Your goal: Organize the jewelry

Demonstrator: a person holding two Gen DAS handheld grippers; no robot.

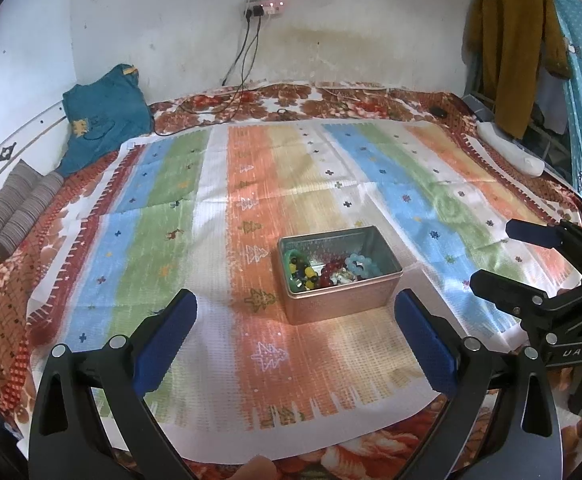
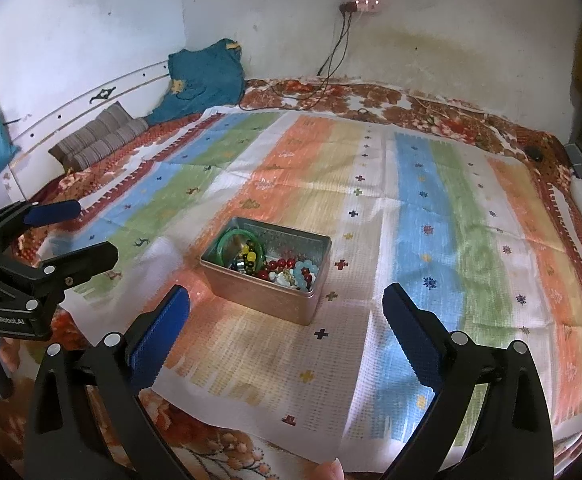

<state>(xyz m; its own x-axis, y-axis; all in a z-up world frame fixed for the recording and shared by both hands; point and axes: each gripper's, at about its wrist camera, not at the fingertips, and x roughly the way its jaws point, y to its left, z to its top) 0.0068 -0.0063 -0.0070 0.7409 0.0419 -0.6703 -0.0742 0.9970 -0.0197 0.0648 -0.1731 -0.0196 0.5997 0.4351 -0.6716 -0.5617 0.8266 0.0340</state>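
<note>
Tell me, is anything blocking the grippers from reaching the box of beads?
Nothing visible does. The metal box sits open, no lid, on the striped cloth, with only bare cloth between it and the left gripper and right gripper.

My tin [image 1: 341,300] looks dull brushed metal; the mat [image 1: 251,360] coarse woven cloth; beads [image 2: 279,266] glossy, my pads [image 1: 167,340] ribbed.

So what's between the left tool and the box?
Nothing but striped cloth between the open left tool and the box; the left wrist view shows it.
</note>
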